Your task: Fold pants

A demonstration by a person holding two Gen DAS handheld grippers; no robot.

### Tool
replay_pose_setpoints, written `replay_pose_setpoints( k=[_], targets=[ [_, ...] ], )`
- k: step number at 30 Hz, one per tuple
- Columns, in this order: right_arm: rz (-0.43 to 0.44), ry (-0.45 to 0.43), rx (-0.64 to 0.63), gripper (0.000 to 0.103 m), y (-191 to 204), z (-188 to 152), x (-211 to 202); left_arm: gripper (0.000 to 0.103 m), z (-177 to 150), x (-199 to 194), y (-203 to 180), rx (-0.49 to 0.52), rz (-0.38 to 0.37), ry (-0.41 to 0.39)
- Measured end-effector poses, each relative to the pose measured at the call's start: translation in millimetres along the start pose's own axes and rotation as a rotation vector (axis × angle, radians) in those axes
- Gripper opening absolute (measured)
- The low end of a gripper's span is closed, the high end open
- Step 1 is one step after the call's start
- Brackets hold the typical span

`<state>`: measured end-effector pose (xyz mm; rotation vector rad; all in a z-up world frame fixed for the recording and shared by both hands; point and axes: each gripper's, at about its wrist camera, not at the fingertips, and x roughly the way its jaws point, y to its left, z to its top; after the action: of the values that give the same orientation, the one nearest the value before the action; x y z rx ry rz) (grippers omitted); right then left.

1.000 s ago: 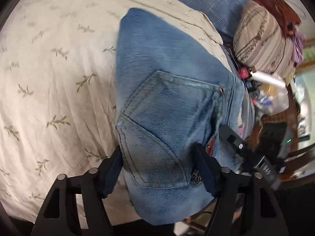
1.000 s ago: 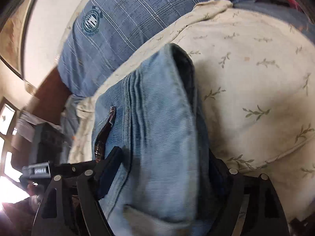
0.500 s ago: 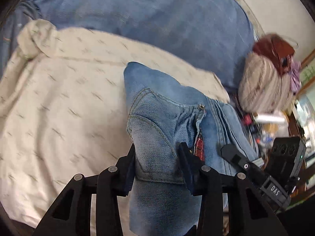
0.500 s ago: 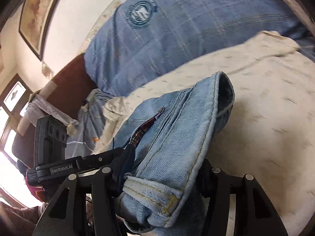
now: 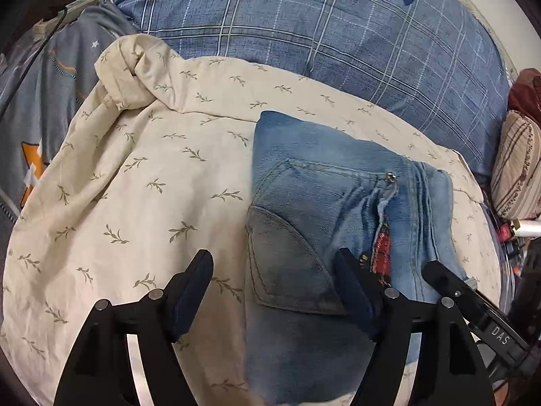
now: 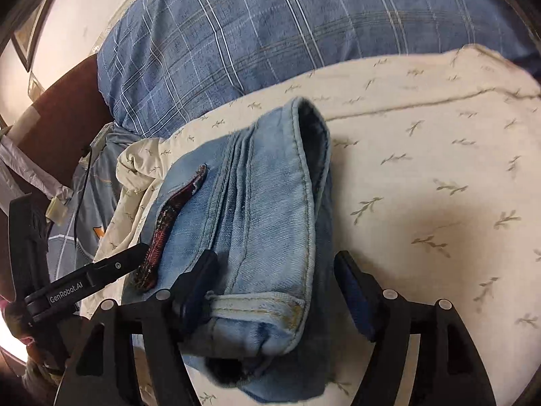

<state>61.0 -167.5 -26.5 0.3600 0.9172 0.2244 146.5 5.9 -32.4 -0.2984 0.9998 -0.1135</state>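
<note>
The folded light-blue denim pants point(image 5: 338, 203) lie released between both opening grippers point(image 5: 274, 270) point(image 6: 274, 270), open cream leaf-print sheet point(image 5: 142, 182) at nine o'clock.

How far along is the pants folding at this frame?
Nearly done: the jeans lie in a compact folded bundle on the cream leaf-print sheet. In hand: the left tongs and right tongs are both opening, pads off the denim. Left: drawing both away, perhaps smoothing the gaping folded edge.
</note>
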Motion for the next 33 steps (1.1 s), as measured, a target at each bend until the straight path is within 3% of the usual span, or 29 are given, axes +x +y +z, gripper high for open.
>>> replay_pose_setpoints(
  k=[3,5,10,21,33],
  targets=[
    [-0.077,-0.035,-0.052,0.083,12,-4,-20,0.074,3,-10,-14,0.027,0.015,-0.018],
    [-0.124,-0.039,-0.080,0.096,19,-8,-28,0.074,1,-14,-26,0.046,0.020,-0.031],
    [-0.199,-0.031,-0.092,0.102,31,-25,-46,0.074,-23,-48,-35,0.133,0.070,-0.104],
    [-0.281,-0.035,-0.047,0.102,37,-63,-78,0.075,-79,-100,-49,0.309,0.240,-0.211],
    [-0.358,-0.083,-0.105,0.102,50,-93,-101,0.075,-106,-112,-50,0.350,0.231,-0.224]
  ],
)
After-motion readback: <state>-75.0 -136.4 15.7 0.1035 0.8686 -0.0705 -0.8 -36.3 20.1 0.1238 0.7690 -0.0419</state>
